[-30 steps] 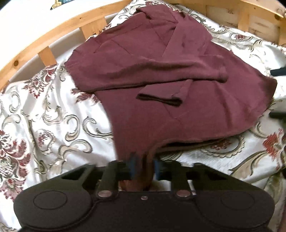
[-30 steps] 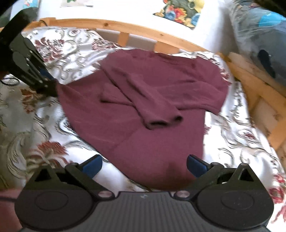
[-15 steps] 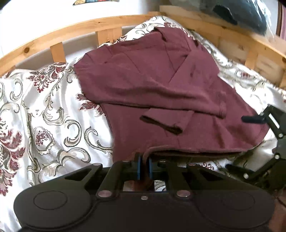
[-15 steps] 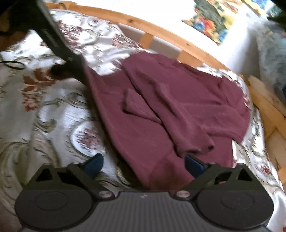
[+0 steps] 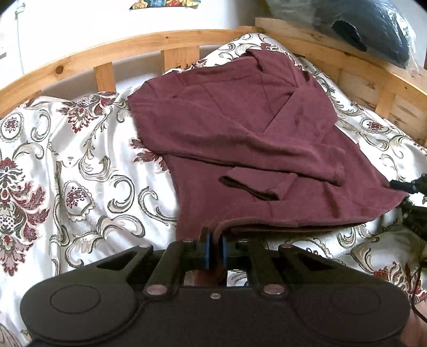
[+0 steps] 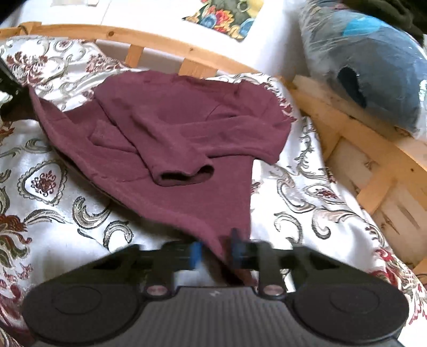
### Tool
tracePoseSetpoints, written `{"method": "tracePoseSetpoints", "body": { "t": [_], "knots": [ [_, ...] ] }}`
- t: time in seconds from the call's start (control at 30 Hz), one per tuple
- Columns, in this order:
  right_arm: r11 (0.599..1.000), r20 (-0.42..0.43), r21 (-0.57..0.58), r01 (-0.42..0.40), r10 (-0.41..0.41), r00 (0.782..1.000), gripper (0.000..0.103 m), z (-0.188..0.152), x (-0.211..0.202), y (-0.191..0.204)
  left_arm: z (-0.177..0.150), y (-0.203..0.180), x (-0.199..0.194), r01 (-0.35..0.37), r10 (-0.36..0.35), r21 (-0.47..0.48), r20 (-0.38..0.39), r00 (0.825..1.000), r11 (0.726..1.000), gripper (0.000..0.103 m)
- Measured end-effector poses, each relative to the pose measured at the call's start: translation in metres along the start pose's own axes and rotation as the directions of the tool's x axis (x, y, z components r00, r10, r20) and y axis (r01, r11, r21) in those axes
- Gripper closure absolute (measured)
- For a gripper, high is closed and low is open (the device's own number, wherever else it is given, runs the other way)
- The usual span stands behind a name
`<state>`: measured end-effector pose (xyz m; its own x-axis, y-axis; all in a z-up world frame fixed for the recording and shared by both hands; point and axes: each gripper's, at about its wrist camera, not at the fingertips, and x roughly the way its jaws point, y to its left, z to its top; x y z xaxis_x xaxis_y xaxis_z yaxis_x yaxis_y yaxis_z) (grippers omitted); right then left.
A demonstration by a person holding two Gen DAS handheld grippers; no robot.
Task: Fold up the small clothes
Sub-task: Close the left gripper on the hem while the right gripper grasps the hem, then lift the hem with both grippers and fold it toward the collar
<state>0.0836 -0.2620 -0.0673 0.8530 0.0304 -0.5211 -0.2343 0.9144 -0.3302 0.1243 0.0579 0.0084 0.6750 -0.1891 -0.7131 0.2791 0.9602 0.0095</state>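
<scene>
We have the maroon sweater mid-frame on the bedspread, sleeves crossed. Left gripper clamped on the near hem corner; right gripper jaws just closed on the other corner, so both hem ends lift together for the fold.

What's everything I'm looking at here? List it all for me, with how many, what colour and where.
sweater: one, maroon, spread on the bed, both sleeves folded across its front
bedspread: one, white with dark red and grey flowers, under the sweater
bed frame: one, light wood, curving round the far side
bagged bundle: one, dark blue in clear plastic, on the frame's far right corner
picture: one, many-coloured, on the white wall
left gripper: one, black with blue pads, shut on the sweater's near hem corner
right gripper: one, black with blue pads, just closed on the other hem corner
</scene>
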Motion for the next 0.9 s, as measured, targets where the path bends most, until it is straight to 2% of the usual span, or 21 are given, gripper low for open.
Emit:
{"method": "tracePoseSetpoints", "body": {
  "t": [0.1, 0.23, 0.37, 0.53, 0.67, 0.77, 0.9],
  "knots": [
    [1.000, 0.059, 0.026, 0.004, -0.006, 0.998, 0.096, 0.007, -0.010, -0.003, -0.001, -0.006, -0.008, -0.029, 0.029, 0.006, 0.014, 0.999, 1.000, 0.095],
    [0.999, 0.140, 0.039, 0.025, -0.030, 0.990, 0.096, 0.020, -0.033, -0.011, 0.004, -0.009, -0.030, -0.050, 0.054, -0.046, 0.073, 0.996, 0.998, 0.095],
    [0.999, 0.178, 0.029, 0.015, -0.020, 0.984, 0.096, 0.029, -0.058, -0.024, 0.006, -0.017, -0.064, -0.078, 0.084, -0.052, 0.127, 0.988, 0.996, 0.095],
    [0.998, 0.147, -0.034, -0.049, 0.054, 0.988, 0.096, 0.032, -0.099, -0.039, -0.004, -0.023, -0.103, -0.053, 0.058, -0.050, 0.112, 0.992, 0.997, 0.095],
    [0.993, 0.102, -0.057, -0.104, 0.109, 0.989, 0.096, 0.032, -0.130, -0.049, -0.018, -0.028, -0.130, 0.003, 0.001, -0.051, 0.085, 0.996, 0.999, 0.095],
    [0.992, 0.084, -0.056, -0.112, 0.116, 0.990, 0.096, 0.037, -0.143, -0.053, -0.023, -0.032, -0.141, 0.023, -0.019, -0.043, 0.086, 0.996, 0.999, 0.095],
    [0.993, 0.104, -0.050, -0.106, 0.111, 0.988, 0.096, 0.056, -0.140, -0.054, -0.010, -0.032, -0.141, 0.012, -0.007, -0.040, 0.122, 0.992, 0.999, 0.095]
  ]
}}
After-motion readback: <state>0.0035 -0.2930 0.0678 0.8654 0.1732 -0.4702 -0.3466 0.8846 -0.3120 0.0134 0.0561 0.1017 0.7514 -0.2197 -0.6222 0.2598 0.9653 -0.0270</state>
